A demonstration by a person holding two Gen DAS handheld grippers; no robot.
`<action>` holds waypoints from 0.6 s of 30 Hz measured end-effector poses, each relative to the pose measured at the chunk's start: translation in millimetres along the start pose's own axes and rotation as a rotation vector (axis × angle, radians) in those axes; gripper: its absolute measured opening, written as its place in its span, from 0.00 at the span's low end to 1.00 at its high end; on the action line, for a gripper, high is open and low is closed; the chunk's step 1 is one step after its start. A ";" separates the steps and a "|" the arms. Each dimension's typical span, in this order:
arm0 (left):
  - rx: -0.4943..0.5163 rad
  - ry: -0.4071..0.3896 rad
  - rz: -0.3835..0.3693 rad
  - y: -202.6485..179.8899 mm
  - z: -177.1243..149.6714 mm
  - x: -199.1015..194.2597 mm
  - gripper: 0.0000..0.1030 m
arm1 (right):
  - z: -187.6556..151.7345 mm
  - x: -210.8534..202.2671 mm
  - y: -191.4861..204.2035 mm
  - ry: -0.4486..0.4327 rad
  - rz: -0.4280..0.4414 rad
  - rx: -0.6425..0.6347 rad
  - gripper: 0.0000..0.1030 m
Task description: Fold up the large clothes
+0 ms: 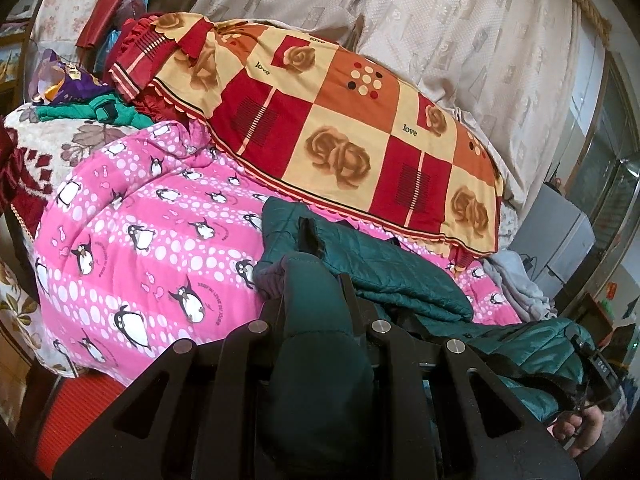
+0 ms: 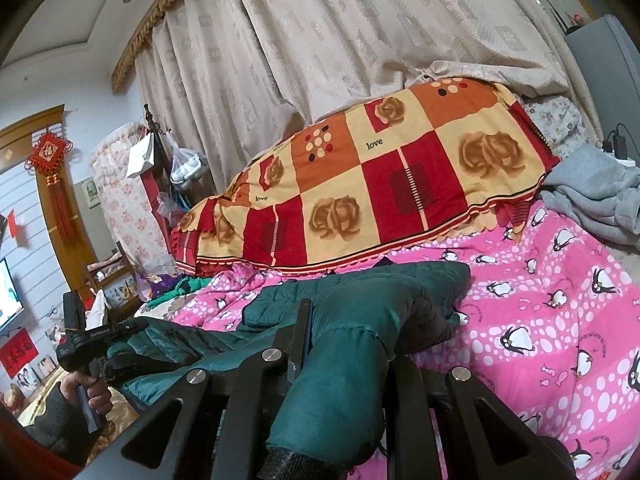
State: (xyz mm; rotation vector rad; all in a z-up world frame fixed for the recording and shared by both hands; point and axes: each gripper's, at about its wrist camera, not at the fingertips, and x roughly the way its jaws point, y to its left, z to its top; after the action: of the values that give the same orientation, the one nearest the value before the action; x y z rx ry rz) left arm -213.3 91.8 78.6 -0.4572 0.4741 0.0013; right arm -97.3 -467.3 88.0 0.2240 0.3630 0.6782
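Left hand-held gripper (image 1: 320, 276) is clamping narrow on one sleeve of the teal quilted jacket (image 1: 384, 272), sleeve bunching between the two black fingers and running back toward the camera. Right hand-held gripper (image 2: 348, 320) is doing the same, pinching narrow on the other sleeve of the one teal quilted jacket (image 2: 360, 292), dark cuff sticking out just past its fingertips. Two hand-held grippers, one jacket, one sleeve in each.

The jacket body is lying ahead of and between both hand-held grippers, spreading on the pink penguin quilt (image 1: 140, 216) that is covering the bed. In the right wrist view the left hand-held gripper (image 2: 86, 340) is showing far to the left, a hand (image 2: 94, 392) wrapping its handle, jacket hem draping beside it. In the left wrist view the right one (image 1: 596, 364) is sitting at far right with fingers (image 1: 580, 428) on the handle.

Beyond the jacket, one red, orange and cream checked quilt (image 1: 340, 120) with rose prints is lying piled across the bed. One grey garment (image 2: 592, 196) is crumpling to the right of the right hand-held gripper, past the pink quilt. One green garment (image 1: 112, 110) is sitting far ahead-left of the left hand-held gripper. Cream curtains (image 2: 320, 40) are hanging behind everything.
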 end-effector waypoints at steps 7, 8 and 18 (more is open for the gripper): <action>0.015 -0.008 0.021 -5.9 -4.0 -0.8 0.16 | -3.5 -0.1 -1.0 -0.010 -0.017 0.021 0.12; 0.016 -0.009 0.022 -6.4 -4.5 -0.6 0.16 | -3.9 -0.4 -1.7 -0.010 -0.019 0.029 0.12; 0.009 -0.008 0.017 -8.0 -5.0 -0.9 0.16 | -2.2 -1.0 3.0 0.000 -0.037 0.009 0.12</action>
State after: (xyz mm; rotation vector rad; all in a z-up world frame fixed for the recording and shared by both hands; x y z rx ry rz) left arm -215.5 82.6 78.5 -0.4436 0.4696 0.0177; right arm -100.6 -465.5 87.2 0.2257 0.3697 0.6401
